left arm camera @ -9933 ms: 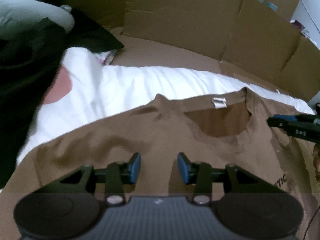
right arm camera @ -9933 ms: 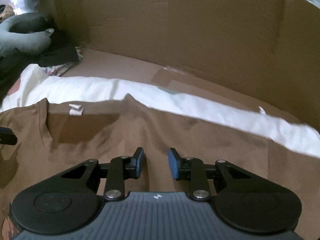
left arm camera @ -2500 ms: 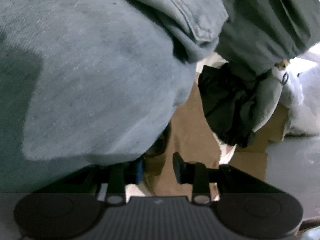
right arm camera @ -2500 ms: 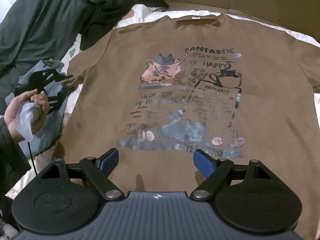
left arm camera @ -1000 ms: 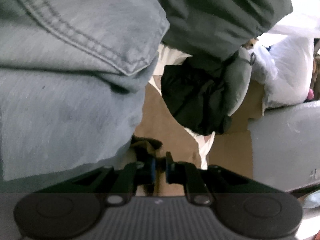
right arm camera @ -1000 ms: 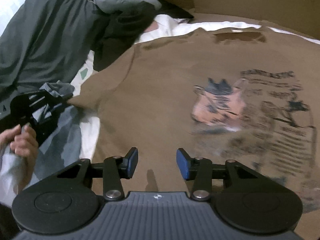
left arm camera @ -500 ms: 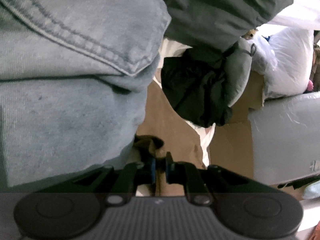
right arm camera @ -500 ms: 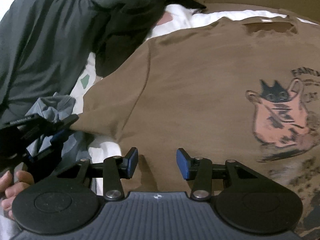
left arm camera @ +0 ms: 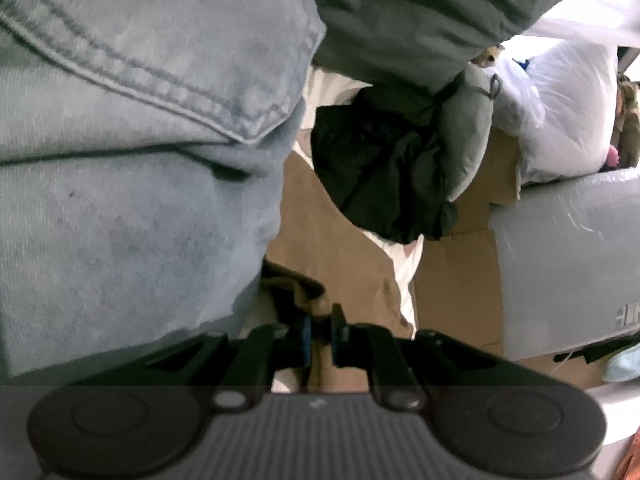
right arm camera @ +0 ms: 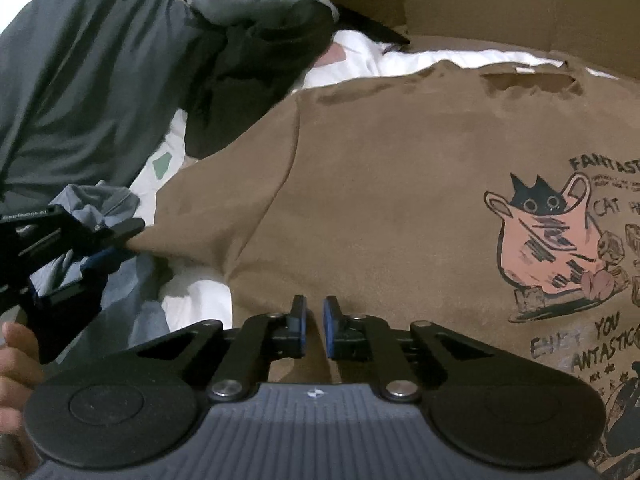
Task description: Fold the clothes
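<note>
Jaws of left gripper (left arm camera: 320, 330) pinch the brown T-shirt (right arm camera: 400, 200) sleeve edge, half hidden by denim (left arm camera: 140, 160); right gripper (right arm camera: 314, 326) jaws nearly together over the shirt's left side on the bed, grip unclear.

The left gripper (left arm camera: 319, 334) pinches a bit of the brown shirt (left arm camera: 308, 300). Blue jeans (left arm camera: 140, 160) fill the left side (very close up). A black cloth (left arm camera: 380, 176) sits behind.

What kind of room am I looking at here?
Probably a bedroom at home, used for sorting laundry. A brown T-shirt lies flat on a white sheet, loose dark clothes are heaped beside it, and cardboard panels stand behind.
</note>
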`<state>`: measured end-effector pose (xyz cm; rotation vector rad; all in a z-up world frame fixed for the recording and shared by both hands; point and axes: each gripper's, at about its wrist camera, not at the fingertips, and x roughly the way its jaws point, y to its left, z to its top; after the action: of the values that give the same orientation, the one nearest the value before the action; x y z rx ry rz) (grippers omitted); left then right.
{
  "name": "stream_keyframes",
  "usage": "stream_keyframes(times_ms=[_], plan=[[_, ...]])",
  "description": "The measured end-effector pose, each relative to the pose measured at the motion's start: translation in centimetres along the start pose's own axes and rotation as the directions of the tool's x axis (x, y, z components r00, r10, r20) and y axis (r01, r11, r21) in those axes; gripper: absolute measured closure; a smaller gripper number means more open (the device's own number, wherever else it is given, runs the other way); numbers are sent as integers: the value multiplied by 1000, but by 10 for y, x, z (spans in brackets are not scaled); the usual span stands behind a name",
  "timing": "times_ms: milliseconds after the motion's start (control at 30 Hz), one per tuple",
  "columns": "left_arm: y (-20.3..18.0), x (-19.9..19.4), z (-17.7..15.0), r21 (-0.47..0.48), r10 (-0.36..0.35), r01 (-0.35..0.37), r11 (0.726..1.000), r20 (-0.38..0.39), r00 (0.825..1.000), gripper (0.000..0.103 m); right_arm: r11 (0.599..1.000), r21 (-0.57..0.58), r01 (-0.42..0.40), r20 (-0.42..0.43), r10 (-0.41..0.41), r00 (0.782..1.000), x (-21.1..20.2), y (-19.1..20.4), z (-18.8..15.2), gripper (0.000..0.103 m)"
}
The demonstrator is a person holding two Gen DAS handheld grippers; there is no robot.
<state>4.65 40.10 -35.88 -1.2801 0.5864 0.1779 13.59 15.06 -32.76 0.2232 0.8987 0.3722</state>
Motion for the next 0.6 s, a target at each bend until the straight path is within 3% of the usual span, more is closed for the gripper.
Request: stream_keyframes(times_ms=[133, 300, 600], plan=[[2, 1, -1, -14, -6, 6, 1000, 4, 1000, 94, 998, -56, -9, 14, 10, 1000, 4, 16, 3, 96], [0, 1, 0, -4, -24, 24, 1000, -7, 1000, 94, 999, -15, -29, -5, 29, 1000, 13, 15, 4, 95], [-25, 21, -12, 97, -97, 112, 989, -139, 985, 94, 996, 69, -63, -38, 66, 997, 29, 12, 6, 95]])
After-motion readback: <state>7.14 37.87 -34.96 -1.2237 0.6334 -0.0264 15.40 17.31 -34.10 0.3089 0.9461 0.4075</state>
